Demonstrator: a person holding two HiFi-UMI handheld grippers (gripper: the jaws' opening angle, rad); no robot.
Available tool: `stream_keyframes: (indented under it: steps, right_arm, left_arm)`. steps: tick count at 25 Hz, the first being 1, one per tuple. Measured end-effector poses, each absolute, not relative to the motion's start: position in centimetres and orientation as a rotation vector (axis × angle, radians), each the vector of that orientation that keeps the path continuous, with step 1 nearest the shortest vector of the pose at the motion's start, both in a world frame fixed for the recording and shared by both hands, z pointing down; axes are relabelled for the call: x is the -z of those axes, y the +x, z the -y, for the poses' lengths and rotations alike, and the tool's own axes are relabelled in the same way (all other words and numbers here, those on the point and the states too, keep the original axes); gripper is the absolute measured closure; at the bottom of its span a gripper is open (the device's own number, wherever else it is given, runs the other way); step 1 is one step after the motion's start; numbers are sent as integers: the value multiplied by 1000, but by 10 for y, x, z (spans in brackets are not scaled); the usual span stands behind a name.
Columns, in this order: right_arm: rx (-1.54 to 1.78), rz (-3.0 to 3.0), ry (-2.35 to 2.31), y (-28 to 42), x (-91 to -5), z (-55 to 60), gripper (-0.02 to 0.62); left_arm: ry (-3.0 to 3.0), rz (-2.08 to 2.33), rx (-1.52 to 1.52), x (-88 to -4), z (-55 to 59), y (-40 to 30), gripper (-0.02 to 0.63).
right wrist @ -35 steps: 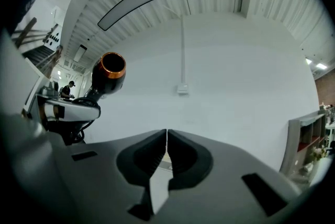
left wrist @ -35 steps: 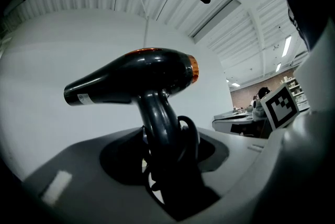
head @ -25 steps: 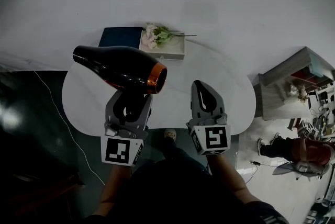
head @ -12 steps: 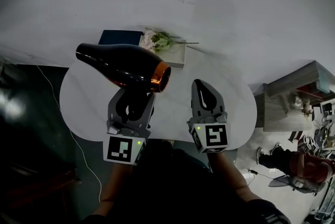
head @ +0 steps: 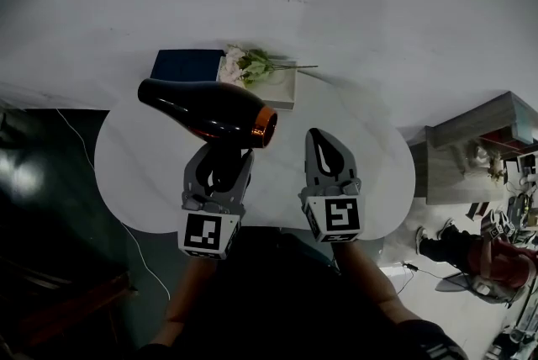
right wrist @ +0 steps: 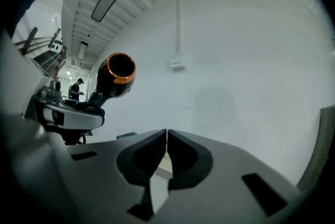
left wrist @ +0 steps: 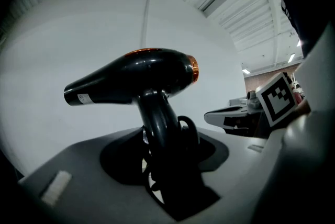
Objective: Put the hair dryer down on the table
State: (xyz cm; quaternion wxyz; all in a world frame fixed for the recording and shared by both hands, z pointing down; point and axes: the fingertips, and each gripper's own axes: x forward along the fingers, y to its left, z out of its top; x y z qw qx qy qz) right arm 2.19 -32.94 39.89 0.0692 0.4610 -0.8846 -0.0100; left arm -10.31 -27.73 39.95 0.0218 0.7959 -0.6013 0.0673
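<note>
hair dryer (head: pixel 208 109) brought lower over table (head: pixel 134 173) since earlier frame; handle pinched by left gripper (head: pixel 222 165), barrel kept level for set-down; right gripper (head: pixel 328 150) pressed together, empty, held aside.

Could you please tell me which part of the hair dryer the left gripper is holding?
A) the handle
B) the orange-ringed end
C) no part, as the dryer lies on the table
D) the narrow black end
A: the left gripper view shows the left gripper closed on the handle of the hair dryer, which is held up off the table.
</note>
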Motion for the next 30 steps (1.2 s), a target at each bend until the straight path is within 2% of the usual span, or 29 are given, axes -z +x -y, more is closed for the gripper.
stream_keyframes:
  steps: [30]
  right_arm:
    - [-75, 2453, 1422, 10, -461, 356, 581]
  left_arm:
    - [2257, 1505, -382, -566, 314, -98, 385]
